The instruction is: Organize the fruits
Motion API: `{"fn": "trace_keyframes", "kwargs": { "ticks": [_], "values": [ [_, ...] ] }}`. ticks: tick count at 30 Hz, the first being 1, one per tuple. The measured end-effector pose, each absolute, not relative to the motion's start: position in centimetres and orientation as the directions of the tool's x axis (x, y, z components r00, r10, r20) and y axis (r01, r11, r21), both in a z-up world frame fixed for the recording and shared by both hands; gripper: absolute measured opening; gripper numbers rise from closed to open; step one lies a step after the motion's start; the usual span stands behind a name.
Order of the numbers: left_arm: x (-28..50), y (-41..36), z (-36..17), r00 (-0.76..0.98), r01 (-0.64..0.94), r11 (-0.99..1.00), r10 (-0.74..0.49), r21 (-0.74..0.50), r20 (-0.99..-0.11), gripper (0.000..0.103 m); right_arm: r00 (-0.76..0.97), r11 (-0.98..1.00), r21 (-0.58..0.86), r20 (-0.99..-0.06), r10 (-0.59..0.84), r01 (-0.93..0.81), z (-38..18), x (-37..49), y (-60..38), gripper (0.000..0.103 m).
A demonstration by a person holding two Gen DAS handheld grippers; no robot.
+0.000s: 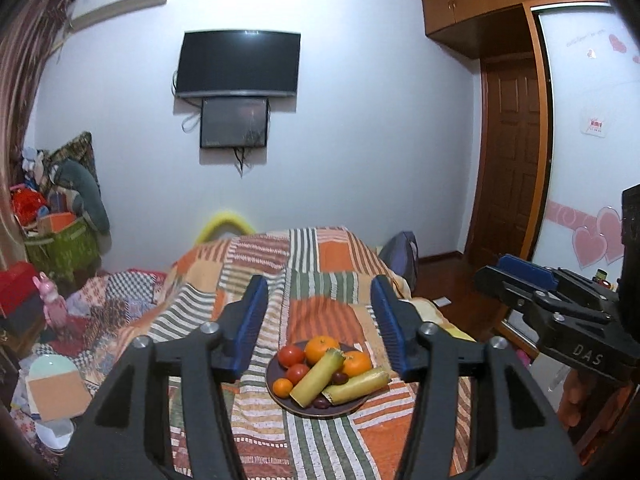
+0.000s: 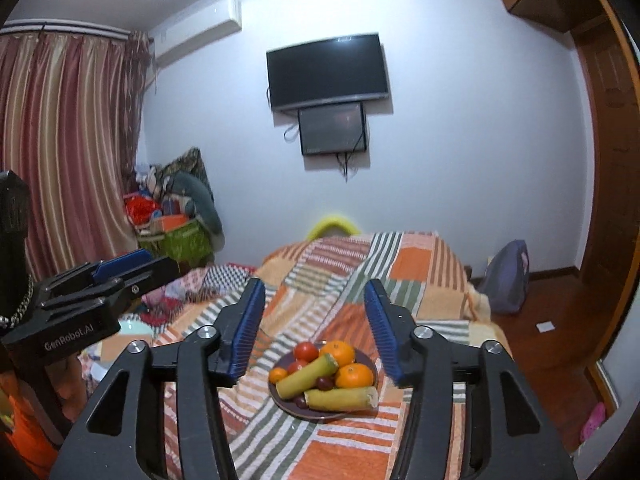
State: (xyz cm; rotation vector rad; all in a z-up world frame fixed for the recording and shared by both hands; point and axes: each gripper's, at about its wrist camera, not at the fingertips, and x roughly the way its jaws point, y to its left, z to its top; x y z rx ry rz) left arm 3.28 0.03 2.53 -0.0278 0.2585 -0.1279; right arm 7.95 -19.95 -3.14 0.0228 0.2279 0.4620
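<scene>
The plate (image 1: 280, 396) sits on the striped bedspread (image 1: 320, 288), and all the fruit in view is piled on it — nothing lies loose on the cloth around it. Going left to right across the plate: a small orange (image 1: 282, 387) at the left rim, two tomatoes (image 1: 291, 355) just behind it, a yellow-green stalk piece (image 1: 318, 376) slanting over the middle, a big orange (image 1: 321, 348) at the back, a second stalk piece (image 1: 356, 387) lying along the front right with another orange (image 1: 357, 363) behind it, and dark little fruits (image 1: 340, 378) tucked between.

The left tongs (image 1: 320, 320) hang released, fingers spread wide, holding nothing; the plate lies ahead of and below their tips, well apart. The right tongs (image 2: 316, 320) are likewise spread and bare, the plate showing between and beyond their fingers.

This fits either a pile waiting to be sorted or fruit already gathered — I can't judge which, so no next move is settled.
</scene>
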Motion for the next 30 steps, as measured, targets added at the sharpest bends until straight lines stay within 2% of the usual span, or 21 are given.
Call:
{"fn": "trace_keyframes", "kwargs": {
  "ticks": [3,8,10,14,16,22,30],
  "values": [
    [2.1,-0.1,2.9,0.965,0.116,0.993,-0.120,-0.033,-0.232,0.062,0.887,0.905,0.059,-0.181,0.425,-0.421,-2.9,7.0,-19.6,0.067],
    [0.5,-0.1,3.3,0.974,0.103,0.994,-0.105,-0.022,-0.200,0.072,0.896,0.909,0.047,-0.157,0.416,-0.414,-2.9,6.6,-19.2,0.077],
    [-0.1,-0.1,3.5,0.976,0.102,0.994,-0.105,-0.027,-0.189,0.084,0.903,0.914,0.041,-0.147,0.404,-0.403,-2.8,6.5,-19.1,0.086],
    [-0.6,0.1,3.6,0.980,0.098,0.995,-0.101,-0.031,-0.172,0.089,0.911,0.920,0.038,-0.134,0.391,-0.389,-2.9,6.1,-19.2,0.093],
    [-0.8,0.1,3.7,0.981,0.095,0.995,-0.099,-0.029,-0.170,0.095,0.915,0.923,0.040,-0.128,0.384,-0.382,-3.0,5.6,-19.3,0.100],
    [-1.2,0.1,3.7,0.981,0.090,0.995,-0.095,-0.038,-0.167,0.101,0.929,0.935,0.030,-0.112,0.353,-0.352,-3.1,4.9,-19.3,0.103],
    [-1.0,0.1,3.3,0.981,0.084,0.996,-0.089,-0.036,-0.173,0.103,0.932,0.939,0.029,-0.111,0.344,-0.343,-3.1,4.8,-19.4,0.103]
  ]
}}
